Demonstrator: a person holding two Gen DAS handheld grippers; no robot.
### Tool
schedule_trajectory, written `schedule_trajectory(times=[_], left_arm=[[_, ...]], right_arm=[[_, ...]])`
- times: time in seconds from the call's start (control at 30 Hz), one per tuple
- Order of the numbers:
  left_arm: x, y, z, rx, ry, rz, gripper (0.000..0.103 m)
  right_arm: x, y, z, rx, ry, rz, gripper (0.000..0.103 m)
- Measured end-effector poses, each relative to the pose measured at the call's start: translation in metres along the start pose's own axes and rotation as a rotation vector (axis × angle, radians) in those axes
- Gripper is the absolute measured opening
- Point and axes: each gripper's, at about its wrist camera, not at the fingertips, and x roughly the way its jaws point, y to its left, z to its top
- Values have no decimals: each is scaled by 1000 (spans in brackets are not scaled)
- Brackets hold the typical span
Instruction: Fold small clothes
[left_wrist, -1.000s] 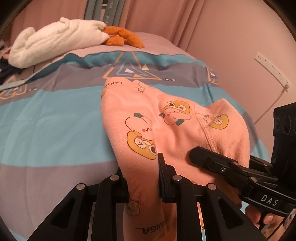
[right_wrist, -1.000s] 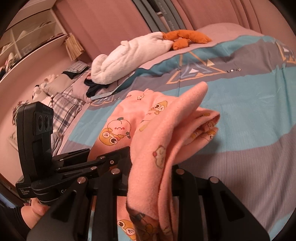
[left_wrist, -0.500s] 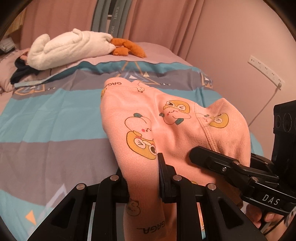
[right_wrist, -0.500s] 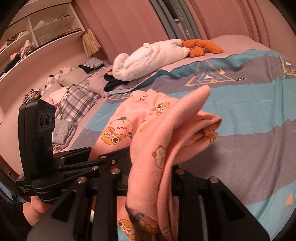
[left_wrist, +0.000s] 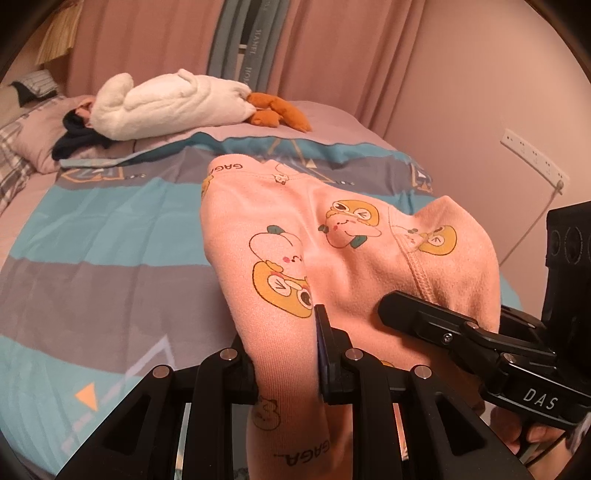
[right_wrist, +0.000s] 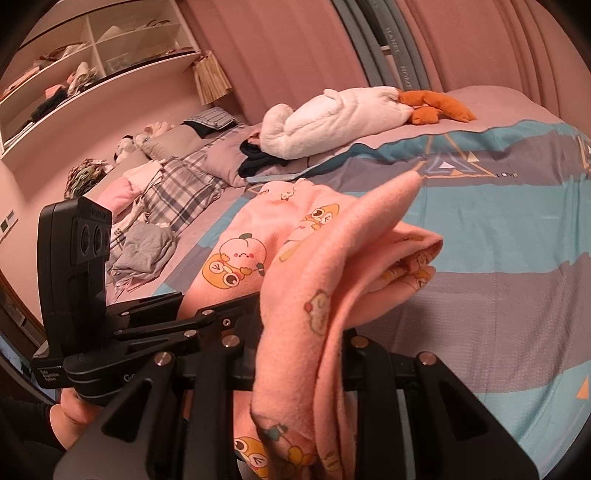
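Note:
A small pink garment with cartoon prints (left_wrist: 332, 251) hangs folded between both grippers above the striped bedspread (left_wrist: 110, 229). My left gripper (left_wrist: 286, 362) is shut on its near edge. My right gripper (right_wrist: 303, 354) is shut on the other side of the garment (right_wrist: 332, 280), which drapes over its fingers. The right gripper's body (left_wrist: 480, 347) shows at the right of the left wrist view, and the left gripper's body (right_wrist: 122, 325) at the left of the right wrist view. The clamped cloth hides the fingertips.
A white plush toy (left_wrist: 170, 107) and an orange plush (left_wrist: 277, 114) lie at the head of the bed. Dark clothing (left_wrist: 77, 140) and plaid pillows (right_wrist: 177, 192) lie to the left. Shelves (right_wrist: 74, 66) line the left wall, and a power strip (left_wrist: 532, 162) hangs on the right wall.
Both grippers have risen with the garment, so more of the bed and room shows. The grip on the cloth is unchanged.

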Motion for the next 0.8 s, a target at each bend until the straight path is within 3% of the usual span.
schedule_trajectory(times=[0.8], left_arm=[[-35, 24, -9, -83, -73, 63, 20]], right_arm=[[17, 47, 18, -125, 17, 66, 25]])
